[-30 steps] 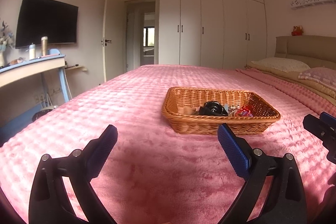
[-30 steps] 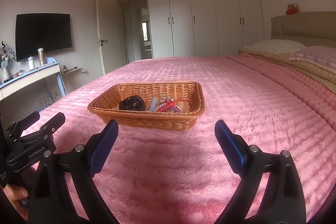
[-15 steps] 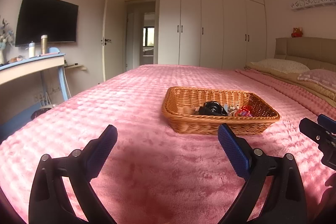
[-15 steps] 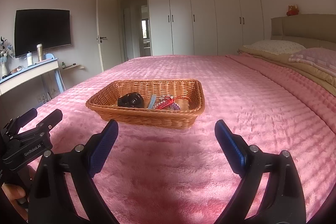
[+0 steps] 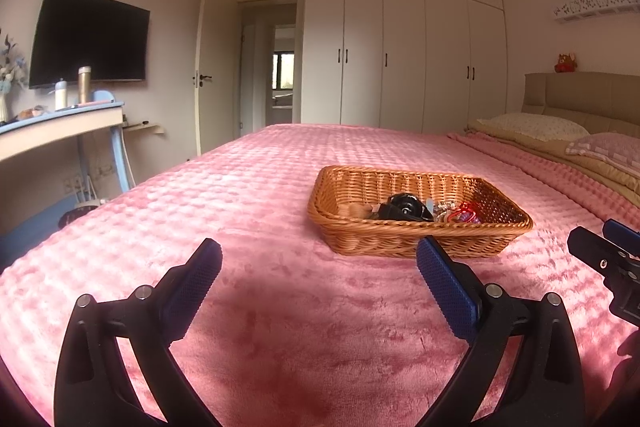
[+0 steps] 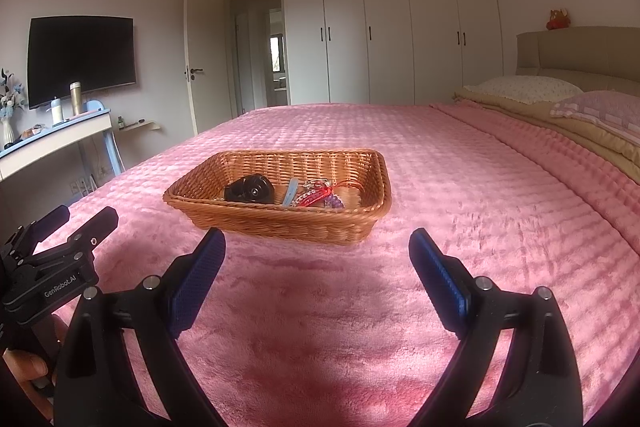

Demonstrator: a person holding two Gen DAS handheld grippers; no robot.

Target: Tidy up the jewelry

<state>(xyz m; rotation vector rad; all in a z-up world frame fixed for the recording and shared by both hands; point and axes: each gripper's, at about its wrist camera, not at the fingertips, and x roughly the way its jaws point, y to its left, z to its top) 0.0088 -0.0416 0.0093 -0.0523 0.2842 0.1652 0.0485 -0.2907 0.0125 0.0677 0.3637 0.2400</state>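
Observation:
A woven wicker basket (image 5: 416, 239) (image 6: 288, 223) sits on the pink bedspread. Inside lie a black round-fronted object (image 5: 404, 209) (image 6: 250, 191), a red cord bracelet (image 5: 464, 215) (image 6: 320, 195), purple beads (image 6: 334, 202) and a pale blue band (image 6: 291, 190). My left gripper (image 5: 318, 261) is open and empty, above the bedspread short of the basket's left front. My right gripper (image 6: 316, 247) is open and empty, just short of the basket's near wall. Each gripper shows at the edge of the other's view: the right one in the left wrist view (image 5: 600, 255), the left one in the right wrist view (image 6: 60, 231).
The pink bedspread (image 5: 260, 187) (image 6: 460, 187) spreads around the basket. Pillows (image 5: 532, 125) (image 6: 524, 89) and a headboard lie to the right. A desk (image 5: 60, 125) (image 6: 52, 137) with bottles stands left below a wall TV (image 5: 88, 39). White wardrobes (image 6: 400, 27) line the far wall.
Both grippers have moved slightly closer to the basket and tilted a little; the basket appears a bit lower in both views. Both stay open.

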